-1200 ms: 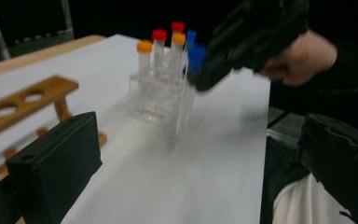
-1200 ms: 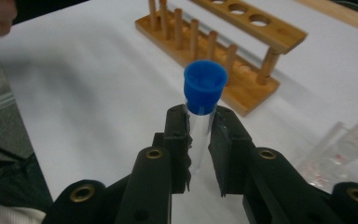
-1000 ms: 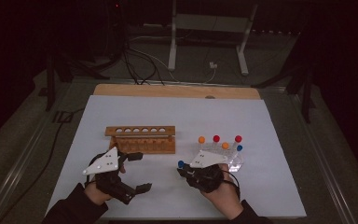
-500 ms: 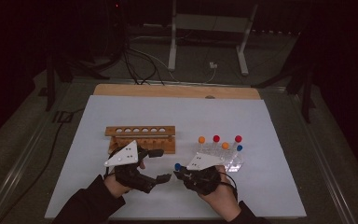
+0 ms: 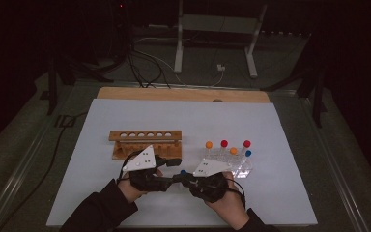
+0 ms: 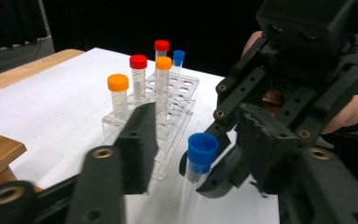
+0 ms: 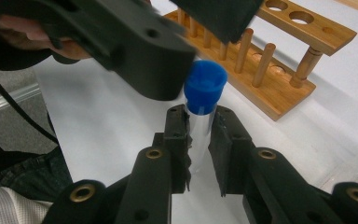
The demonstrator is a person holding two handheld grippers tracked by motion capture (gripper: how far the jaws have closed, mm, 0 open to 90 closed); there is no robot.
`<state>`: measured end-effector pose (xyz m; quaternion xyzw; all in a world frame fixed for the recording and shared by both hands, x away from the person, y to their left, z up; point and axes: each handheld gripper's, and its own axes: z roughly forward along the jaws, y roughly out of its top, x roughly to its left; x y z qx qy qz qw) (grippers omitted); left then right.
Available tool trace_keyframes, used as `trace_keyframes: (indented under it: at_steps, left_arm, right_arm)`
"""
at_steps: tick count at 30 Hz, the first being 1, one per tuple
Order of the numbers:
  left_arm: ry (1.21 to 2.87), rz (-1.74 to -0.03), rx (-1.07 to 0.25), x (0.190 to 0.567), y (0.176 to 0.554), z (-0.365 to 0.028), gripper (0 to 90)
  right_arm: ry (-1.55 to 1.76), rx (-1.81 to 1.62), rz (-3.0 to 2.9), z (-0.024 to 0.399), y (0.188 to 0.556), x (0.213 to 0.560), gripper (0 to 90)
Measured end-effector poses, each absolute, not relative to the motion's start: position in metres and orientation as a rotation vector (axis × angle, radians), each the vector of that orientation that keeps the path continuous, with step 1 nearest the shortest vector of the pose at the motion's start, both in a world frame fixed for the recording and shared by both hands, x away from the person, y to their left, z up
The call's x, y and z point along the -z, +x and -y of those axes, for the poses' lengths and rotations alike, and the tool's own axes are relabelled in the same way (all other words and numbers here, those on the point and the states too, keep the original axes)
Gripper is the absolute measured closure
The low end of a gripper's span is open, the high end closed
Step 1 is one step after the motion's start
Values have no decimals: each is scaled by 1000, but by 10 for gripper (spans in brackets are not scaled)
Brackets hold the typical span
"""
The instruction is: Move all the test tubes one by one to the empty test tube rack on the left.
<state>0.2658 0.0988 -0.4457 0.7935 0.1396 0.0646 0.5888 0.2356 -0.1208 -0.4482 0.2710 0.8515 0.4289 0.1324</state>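
Note:
My right gripper (image 7: 199, 121) is shut on a clear tube with a blue cap (image 7: 205, 83), holding it by the body just under the cap, upright over the white table. In the high view the blue cap (image 5: 183, 172) sits between the two hands. My left gripper (image 6: 196, 128) faces the right one, and its jaws have just been closing. They now stand on either side of the blue cap (image 6: 201, 148), with a small gap showing on each side. In the high view the left gripper (image 5: 175, 170) meets the right gripper (image 5: 187, 178) tip to tip.
A wooden rack (image 5: 145, 143) with empty holes stands just behind the left hand. A clear plastic rack (image 5: 236, 166) right of the hands holds several tubes with orange, red and blue caps. The white mat (image 5: 280, 145) has bare room on the right and at the back.
The left hand has moved right, up to the right gripper, and its jaws have narrowed around the blue cap. The right hand and its tube have stayed still.

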Motion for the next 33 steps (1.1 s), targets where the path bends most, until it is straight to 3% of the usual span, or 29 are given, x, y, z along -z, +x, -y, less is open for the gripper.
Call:
trace_keyframes:
  at_steps: [12, 21, 24, 25, 33]
  left_arm:
    - [1901, -312, -163, 450, 267, -93, 754]
    - [1896, -307, -190, 448, 265, -94, 778]
    - [1897, -311, -207, 446, 265, -96, 779]
    - [1895, -320, -220, 444, 267, -99, 780]
    - [1885, -356, -274, 432, 276, -113, 779]
  right_arm:
    - [789, -1242, -2470, 121, 236, 449, 773]
    - [784, -1259, -2465, 121, 236, 448, 763]
    - [780, -1268, -2454, 122, 236, 448, 704]
    - [783, -1284, -2447, 123, 236, 448, 628]
    - [786, -1381, -2351, 128, 232, 442, 363]
